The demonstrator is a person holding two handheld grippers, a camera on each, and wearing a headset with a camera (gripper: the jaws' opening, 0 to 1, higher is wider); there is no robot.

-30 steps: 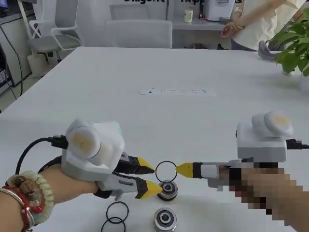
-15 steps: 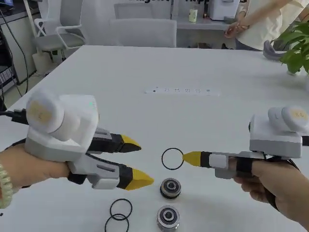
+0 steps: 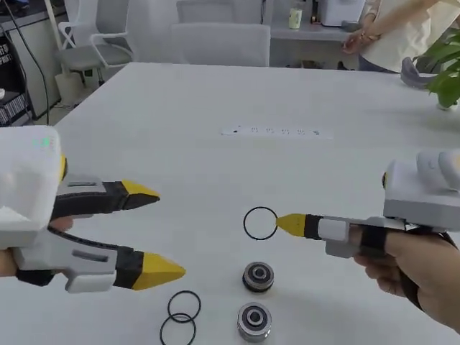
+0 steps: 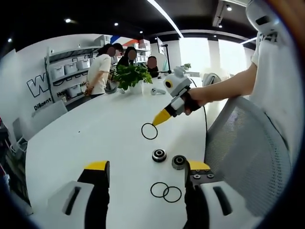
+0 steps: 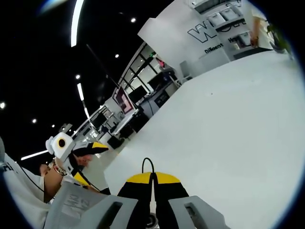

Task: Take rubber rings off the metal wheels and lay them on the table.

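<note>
left gripper (image 3: 157,232): raised over the near left part of the counter (image 3: 215,162); yellow-tipped jaws spread wide, nothing between them; in the left gripper view (image 4: 147,167) they frame the work
loose rubber rings (image 3: 184,317): two, flat on the counter by its near edge; overlapping each other; just left of the wheels
held rubber ring (image 3: 245,223): pinched at its right side by the right gripper (image 3: 285,224); just beyond the wheels, apart from both; whether it touches the counter, I cannot tell
metal wheels (image 3: 258,277): two, close by the near edge; one behind the other (image 3: 254,320); near but not touching
right gripper: reaches in from the counter's right side; jaws pressed together on the ring; in the right gripper view (image 5: 152,174) a thin black loop (image 5: 143,164) rises from the closed tips
</note>
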